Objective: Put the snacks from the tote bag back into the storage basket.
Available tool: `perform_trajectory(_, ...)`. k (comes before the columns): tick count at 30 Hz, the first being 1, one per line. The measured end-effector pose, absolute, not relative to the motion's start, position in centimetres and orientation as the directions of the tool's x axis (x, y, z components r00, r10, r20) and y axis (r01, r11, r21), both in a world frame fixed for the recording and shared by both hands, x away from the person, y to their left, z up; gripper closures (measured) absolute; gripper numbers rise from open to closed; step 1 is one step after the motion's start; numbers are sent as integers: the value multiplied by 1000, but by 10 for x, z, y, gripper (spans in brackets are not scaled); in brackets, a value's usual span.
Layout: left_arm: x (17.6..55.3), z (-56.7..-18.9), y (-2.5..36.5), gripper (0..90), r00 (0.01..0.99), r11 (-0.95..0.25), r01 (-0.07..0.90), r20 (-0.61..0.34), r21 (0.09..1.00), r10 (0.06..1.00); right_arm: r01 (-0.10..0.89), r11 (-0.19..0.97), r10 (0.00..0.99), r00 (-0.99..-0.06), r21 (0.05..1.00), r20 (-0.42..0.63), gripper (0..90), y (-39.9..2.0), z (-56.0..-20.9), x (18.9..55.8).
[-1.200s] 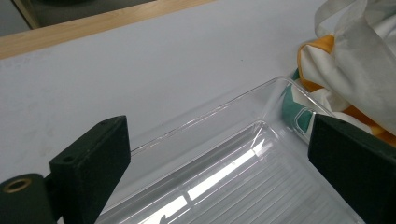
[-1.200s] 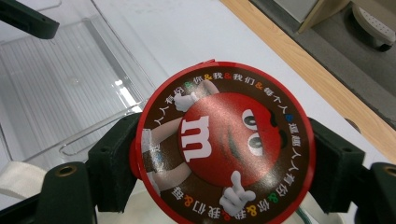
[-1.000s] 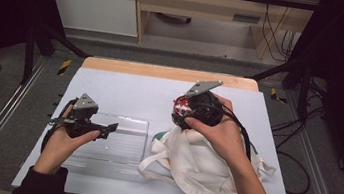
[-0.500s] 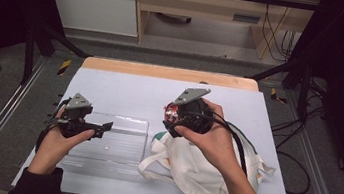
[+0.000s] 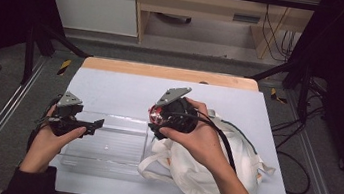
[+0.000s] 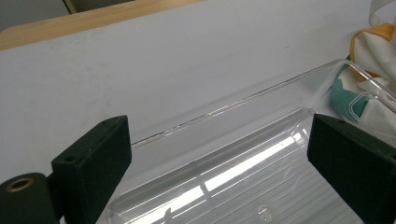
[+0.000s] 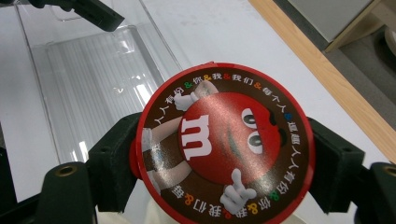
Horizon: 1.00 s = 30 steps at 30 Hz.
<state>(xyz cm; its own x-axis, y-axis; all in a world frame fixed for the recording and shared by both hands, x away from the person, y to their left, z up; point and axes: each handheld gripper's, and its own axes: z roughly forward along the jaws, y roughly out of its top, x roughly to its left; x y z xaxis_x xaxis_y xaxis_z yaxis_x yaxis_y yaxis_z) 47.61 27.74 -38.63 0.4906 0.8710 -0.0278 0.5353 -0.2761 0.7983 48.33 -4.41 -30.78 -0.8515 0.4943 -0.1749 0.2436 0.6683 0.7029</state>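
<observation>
Right gripper view: the right claw (image 7: pixel 224 154) is clamped on a round red candy tin (image 7: pixel 224 144) (lid facing the camera) above the clear plastic tray (image 7: pixel 93 79). Left claw (image 6: pixel 224 158) stands apart over the tray's far-left rim on the worktop (image 5: pixel 125 91); white bag (image 5: pixel 211 167) lies right.

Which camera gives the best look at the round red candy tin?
The right gripper view: the candy tin faces the camera between the jaws of the right gripper, its printed lid readable. The high view shows only a small red patch beside the hand. The left gripper view shows the clear tray instead.
</observation>
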Motion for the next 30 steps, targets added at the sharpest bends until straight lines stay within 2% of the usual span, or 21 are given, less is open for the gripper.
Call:
perform_trajectory(20, 477, -386, 286, 59, 485, -269, 540, -33, 797, 874, 223, 690, 447, -880, 688, -164, 238, -21, -315, 493)
perform_trajectory(30, 474, -385, 284, 58, 503, -282, 538, -35, 794, 864, 209, 697, 436, -883, 686, -174, 238, -8, -318, 486)
